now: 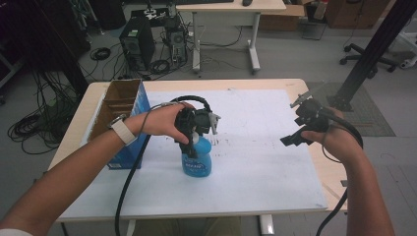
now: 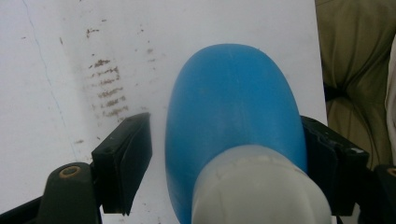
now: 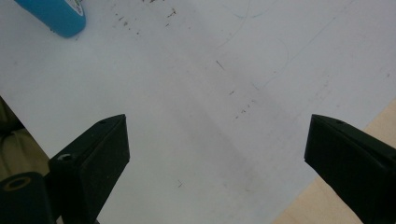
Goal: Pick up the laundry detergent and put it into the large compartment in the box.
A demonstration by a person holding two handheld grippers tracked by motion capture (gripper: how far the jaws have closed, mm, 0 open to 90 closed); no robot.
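Observation:
A blue plastic bottle with a pale cap stands upright on the white sheet near the table's middle. My left gripper comes down over its top with the bottle's shoulder between the jaws. One pad rests against the bottle. The other pad stands a narrow gap away, so the gripper is open. My right gripper hovers over the sheet's right side, well apart from the bottle. Its jaws are spread wide around nothing. The bottle's base shows in the right gripper view's top left corner.
An open cardboard box with a blue side stands at the table's left, just behind my left forearm. The wooden table edge lies close to the right gripper. Beyond the table are computer towers, cables and another desk.

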